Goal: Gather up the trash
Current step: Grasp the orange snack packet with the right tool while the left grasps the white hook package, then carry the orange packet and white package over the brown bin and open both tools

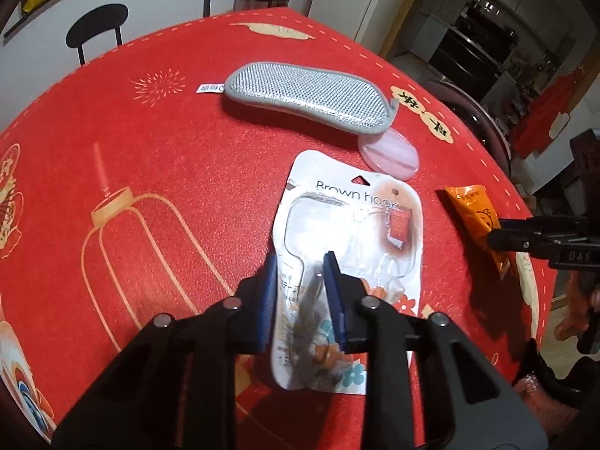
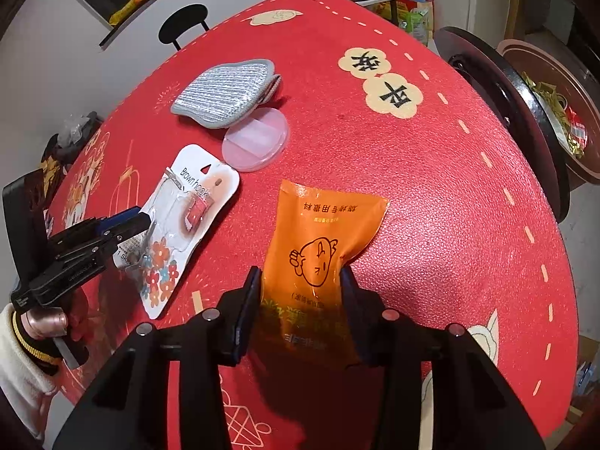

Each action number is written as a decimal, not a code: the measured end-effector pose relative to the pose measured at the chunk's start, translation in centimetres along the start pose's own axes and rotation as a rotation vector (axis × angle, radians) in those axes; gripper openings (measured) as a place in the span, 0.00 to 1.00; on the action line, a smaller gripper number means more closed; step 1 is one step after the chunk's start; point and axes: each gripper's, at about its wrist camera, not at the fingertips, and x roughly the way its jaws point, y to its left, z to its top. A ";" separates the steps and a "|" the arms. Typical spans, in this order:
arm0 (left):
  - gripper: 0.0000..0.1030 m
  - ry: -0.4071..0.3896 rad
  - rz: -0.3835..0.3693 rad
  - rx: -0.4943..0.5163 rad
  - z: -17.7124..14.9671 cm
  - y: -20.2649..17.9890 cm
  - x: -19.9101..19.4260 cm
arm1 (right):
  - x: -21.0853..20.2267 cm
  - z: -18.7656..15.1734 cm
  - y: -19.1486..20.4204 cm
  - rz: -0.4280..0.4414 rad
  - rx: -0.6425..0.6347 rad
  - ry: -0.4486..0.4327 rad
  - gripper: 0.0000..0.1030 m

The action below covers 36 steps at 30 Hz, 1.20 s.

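So the trash here is two bits of packaging lying flat on the red printed tablecloth (image 2: 431,195): a white blister card marked "Brown hook" with a clear plastic bubble (image 1: 348,247), and just to its right an orange foil sachet with a cartoon face (image 2: 322,247).

The left gripper (image 1: 300,262) is angled down over the near half of the card, its blue pads pressed in on a buckled strip of it, so I'd call that a pinch. The right gripper (image 2: 300,273) straddles the sachet near its lower half, both pads against its edges and the foil puckering at the right one, so it looks clamped too. Grabbing one piece per hand makes sense, I reckon: both can go in one trip.

Beyond them sit a grey mesh scrubbing pad (image 1: 311,93) and a round translucent pink lid (image 2: 255,142), touching each other. Off the table's right edge there's a dark round bin with wrappers inside (image 2: 555,112), probably the drop spot.
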 end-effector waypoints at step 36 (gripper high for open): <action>0.27 -0.381 0.210 -0.371 -2.1 -2.6 -17.5 | -9.2 5.6 -1.5 0.103 -0.164 -0.247 0.40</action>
